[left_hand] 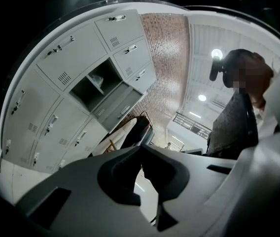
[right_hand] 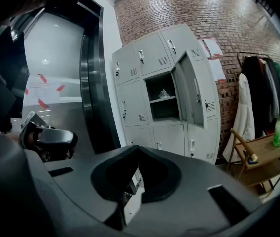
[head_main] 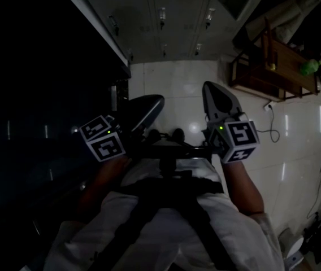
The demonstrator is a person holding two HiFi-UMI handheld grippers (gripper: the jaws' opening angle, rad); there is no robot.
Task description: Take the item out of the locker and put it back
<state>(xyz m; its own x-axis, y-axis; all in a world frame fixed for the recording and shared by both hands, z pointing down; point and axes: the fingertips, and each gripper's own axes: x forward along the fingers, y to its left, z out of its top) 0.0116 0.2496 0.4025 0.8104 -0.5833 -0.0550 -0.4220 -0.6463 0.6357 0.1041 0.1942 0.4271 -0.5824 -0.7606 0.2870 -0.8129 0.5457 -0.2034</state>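
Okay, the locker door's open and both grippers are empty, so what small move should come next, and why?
Probably carry the right gripper forward toward the open locker. Its door already stands open and a small pale item sits on the shelf inside, but the right gripper and the left gripper are both shut, empty and well short of it.

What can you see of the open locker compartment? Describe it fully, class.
The open locker compartment sits in the middle row of a pale grey, metal-looking locker bank. Its door is swung out to the right. A shelf divides the dark inside; a small pale item rests on it. Nothing else visibly touches it.
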